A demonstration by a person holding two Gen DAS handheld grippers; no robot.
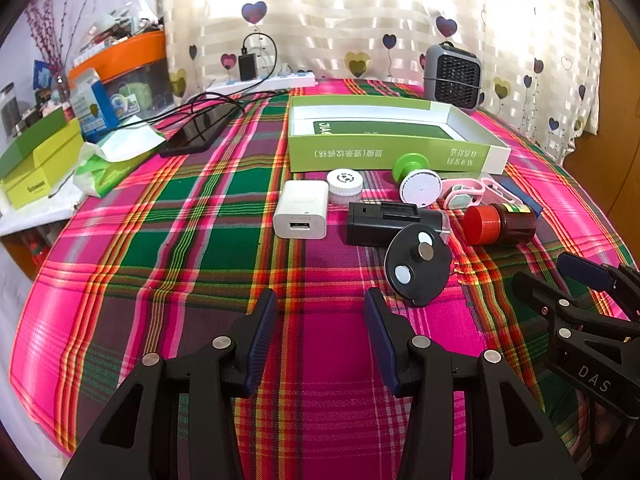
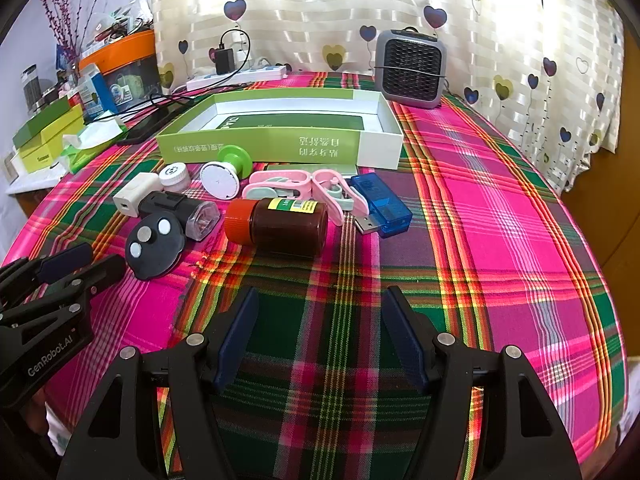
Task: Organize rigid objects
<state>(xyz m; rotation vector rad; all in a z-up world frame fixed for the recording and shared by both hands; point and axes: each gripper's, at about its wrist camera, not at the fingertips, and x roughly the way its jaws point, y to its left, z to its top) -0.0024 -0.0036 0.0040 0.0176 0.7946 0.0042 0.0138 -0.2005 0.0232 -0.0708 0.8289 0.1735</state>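
A shallow green and white box (image 1: 384,152) (image 2: 280,142) lies open on the plaid cloth. In front of it sits a cluster: a white charger (image 1: 301,210) (image 2: 134,196), a small white jar (image 1: 345,185), a black rectangular device (image 1: 384,222) (image 2: 180,212), a black round disc (image 1: 418,266) (image 2: 154,246), a brown bottle with a red cap (image 1: 500,224) (image 2: 280,226), a green and white knob (image 1: 416,182) (image 2: 228,172), pink clips (image 2: 308,188) and a blue USB stick (image 2: 382,204). My left gripper (image 1: 320,308) and right gripper (image 2: 318,308) both stand open and empty, short of the cluster.
A grey mini fan (image 1: 452,76) (image 2: 410,68) stands behind the box. A phone with cables (image 1: 196,128), a power strip (image 1: 264,82), tissues (image 1: 116,156) and stacked boxes (image 1: 36,156) crowd the left. The table's right half (image 2: 500,200) shows bare cloth.
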